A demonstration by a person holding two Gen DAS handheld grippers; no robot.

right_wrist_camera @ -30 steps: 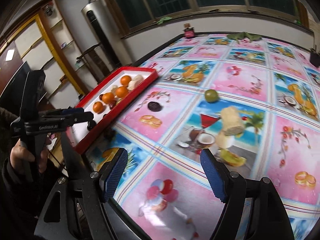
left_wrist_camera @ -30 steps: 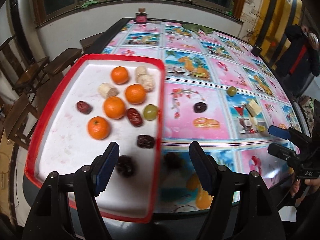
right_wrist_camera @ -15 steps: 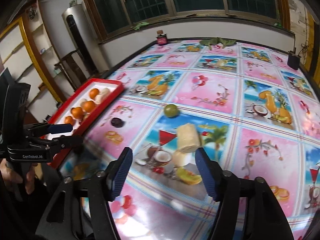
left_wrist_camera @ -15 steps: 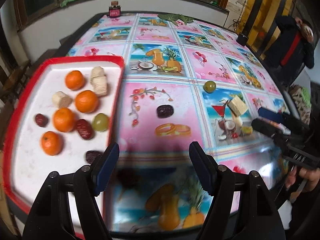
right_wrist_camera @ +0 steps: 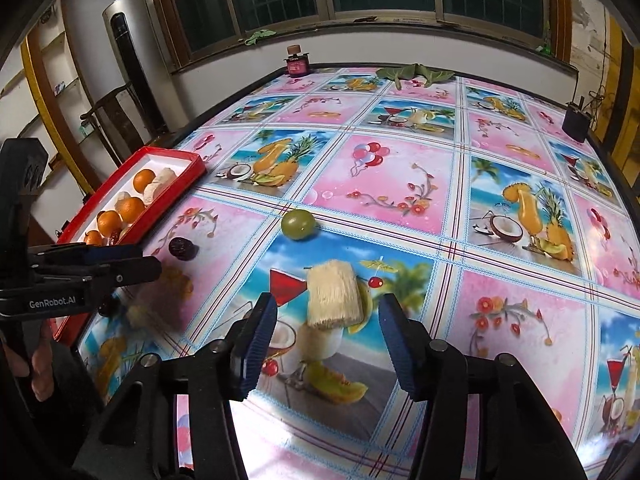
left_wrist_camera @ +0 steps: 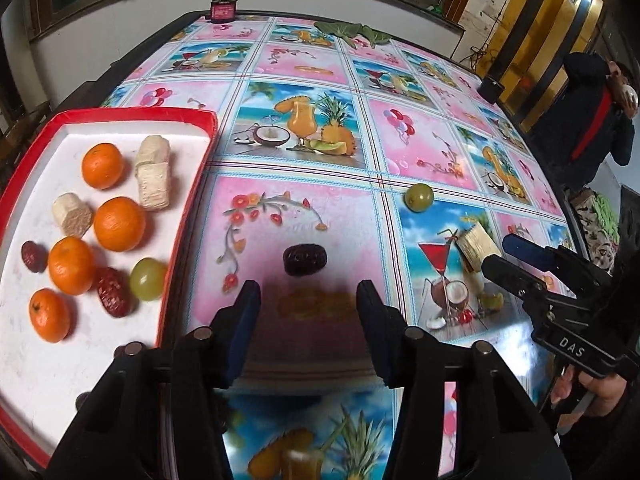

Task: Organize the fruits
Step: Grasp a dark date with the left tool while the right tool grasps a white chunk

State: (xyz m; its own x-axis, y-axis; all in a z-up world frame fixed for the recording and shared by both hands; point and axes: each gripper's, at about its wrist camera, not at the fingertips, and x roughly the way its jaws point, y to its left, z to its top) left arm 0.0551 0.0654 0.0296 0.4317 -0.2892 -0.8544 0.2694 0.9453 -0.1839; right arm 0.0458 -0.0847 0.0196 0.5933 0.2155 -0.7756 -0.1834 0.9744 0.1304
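A dark date (left_wrist_camera: pixel 305 259) lies on the patterned tablecloth just ahead of my left gripper (left_wrist_camera: pixel 308 300). Its jaws are closing with nothing between them. In the right wrist view, a pale sugarcane piece (right_wrist_camera: pixel 334 296) sits at the fingertips of my right gripper (right_wrist_camera: pixel 328 312). Those jaws are closing too, with a gap on each side of the piece. A green grape (left_wrist_camera: pixel 419 197) lies farther back. The red tray (left_wrist_camera: pixel 188 200) on the left holds several oranges, cane pieces, dates and a grape. The left wrist view shows the right gripper (left_wrist_camera: pixel 516 260) beside the cane piece (left_wrist_camera: pixel 478 249).
At the table's far edge stand a small dark red jar (left_wrist_camera: pixel 224 6) and green leaves (left_wrist_camera: pixel 348 30). A black box (left_wrist_camera: pixel 491 88) sits on the right edge. A person in a dark jacket (left_wrist_camera: pixel 588 100) stands beyond it. Wooden chairs and a tall air conditioner (right_wrist_camera: pixel 128 60) are on the left.
My left gripper swung right from over the tray to the date on the cloth, and its jaws narrowed. My right gripper drew up to the cane piece, jaws narrowing as well.
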